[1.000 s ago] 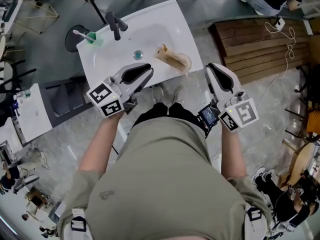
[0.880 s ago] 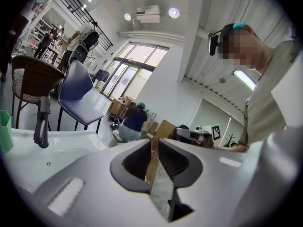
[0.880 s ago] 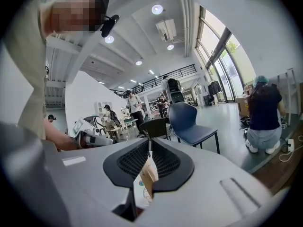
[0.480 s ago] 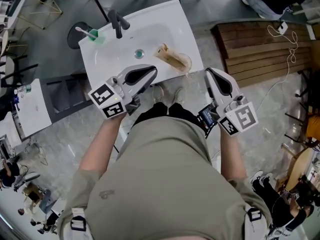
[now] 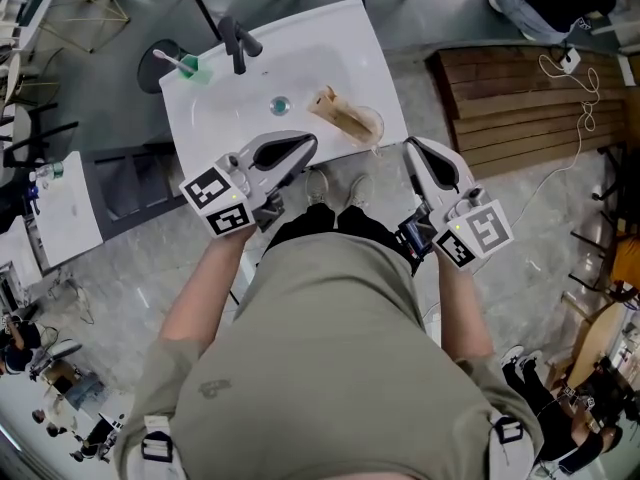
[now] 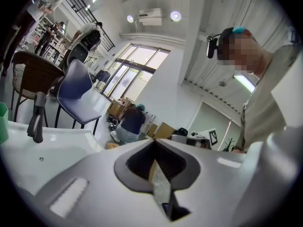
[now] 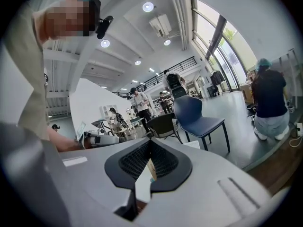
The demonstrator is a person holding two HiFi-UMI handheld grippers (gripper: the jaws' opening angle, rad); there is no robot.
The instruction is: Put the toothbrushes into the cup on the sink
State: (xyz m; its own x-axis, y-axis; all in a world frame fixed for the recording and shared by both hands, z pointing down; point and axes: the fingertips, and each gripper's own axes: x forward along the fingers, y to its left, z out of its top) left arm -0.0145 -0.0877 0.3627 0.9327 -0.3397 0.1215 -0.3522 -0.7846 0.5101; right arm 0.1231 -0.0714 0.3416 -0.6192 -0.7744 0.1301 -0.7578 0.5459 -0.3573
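Note:
A green cup (image 5: pixel 190 66) stands on the far left corner of the white sink (image 5: pixel 220 118), with a white toothbrush (image 5: pixel 165 58) leaning out of it. A tan bundle (image 5: pixel 345 118) lies on the sink's right rim; I cannot tell what it holds. My left gripper (image 5: pixel 308 146) hovers over the sink's near edge, shut and empty, and its own view shows the sink (image 6: pixel 28 150) and the cup's edge (image 6: pixel 2 122). My right gripper (image 5: pixel 410 146) hangs just off the sink's near right corner. Its jaws have just been closing and now stand shut with nothing between them (image 7: pixel 150 142).
A dark faucet (image 5: pixel 238 43) rises at the back of the basin, and a drain (image 5: pixel 280 105) sits in its middle. A wooden pallet (image 5: pixel 510 88) with a white cable lies on the floor to the right. Chairs (image 7: pixel 196 115) and people stand farther off.
The right gripper's jaws have drawn together. Both grippers have barely shifted.

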